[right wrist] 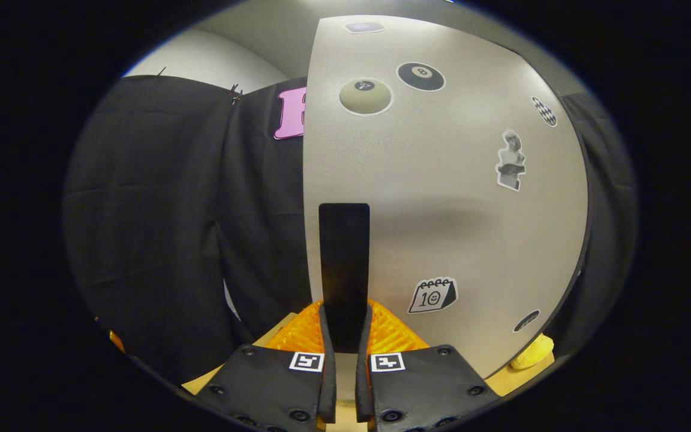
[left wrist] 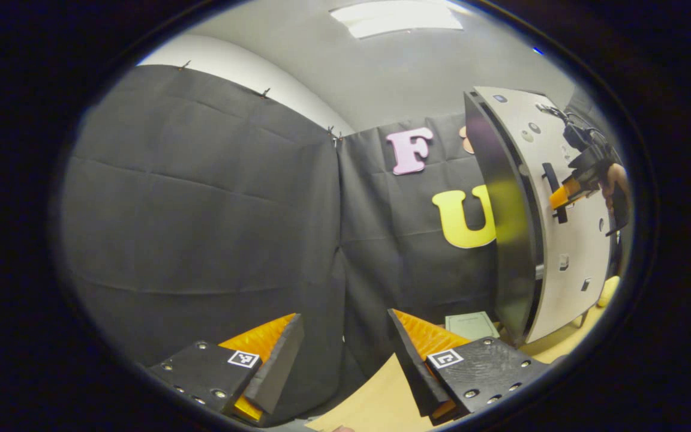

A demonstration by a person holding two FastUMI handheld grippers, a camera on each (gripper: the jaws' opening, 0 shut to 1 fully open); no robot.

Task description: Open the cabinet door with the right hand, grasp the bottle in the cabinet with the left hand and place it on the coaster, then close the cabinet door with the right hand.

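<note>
step: you were on step one, door opening. Judging by the thin gap at the cabinet's front edge in the left gripper view, the door (right wrist: 441, 198) was barely cracked or not yet swung.
right gripper (right wrist: 345, 336): you had it clamped on the handle (right wrist: 344, 270), both fingers pressing its sides, nearly closed around the bar. In the left gripper view you could see that same gripper (left wrist: 567, 195) at the handle (left wrist: 552, 192), a hand behind it.
left gripper (left wrist: 345, 354): you held it wide open and empty, hovering over the tabletop (left wrist: 375, 396), pointed at the booth wall left of the cabinet (left wrist: 504, 222).
handle axis: long axis vertical, a flat bar standing off the door near its left edge as the right gripper view showed it; your fingers straddled its lower end.
door: upright, face toward the right gripper, stickers on it.
bottle: not visible; per the task it sat inside the cabinet, behind the door.
coaster: the pale flat square (left wrist: 471, 326) on the tabletop just ahead of the left gripper was likely it, can't confirm.
next move: my read, you needed to pull the handle along the hinge arc, grip held firm, until the opening was wide enough for the left gripper to get in. Hinge side likely the far edge from the handle.
risk: the fingers could slide off the bar's lower end if you pulled at an angle.
</note>
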